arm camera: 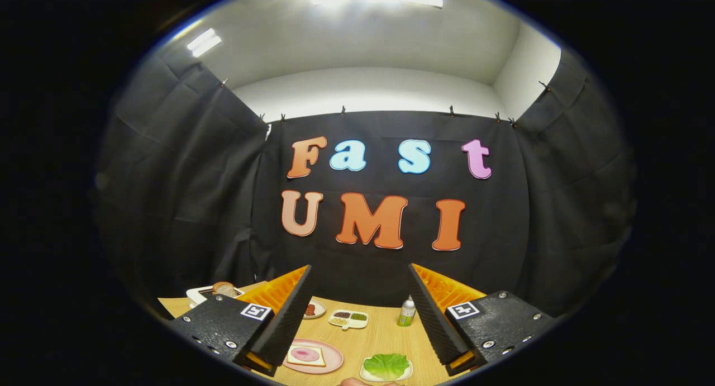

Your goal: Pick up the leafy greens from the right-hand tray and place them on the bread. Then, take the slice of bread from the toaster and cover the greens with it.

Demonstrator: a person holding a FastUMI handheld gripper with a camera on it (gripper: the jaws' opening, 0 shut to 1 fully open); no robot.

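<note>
My gripper (360,280) is held high above the wooden table (380,336), open wide with nothing between its fingers. Below, between the fingers, a leafy green (386,364) lies on a small white tray (368,376) to the right. Left of it a pink plate (333,362) holds a bread slice (305,355) with a pink filling on top. Beyond the left finger stands a white toaster (196,294) with a brown bread slice (225,289) sticking out of it.
A white divided dish (348,318) with dark and green fillings sits mid-table. A small bottle (406,312) with a green label stands to its right. A small plate (315,309) with something red peeks out beside the left finger. Black cloth walls the booth.
</note>
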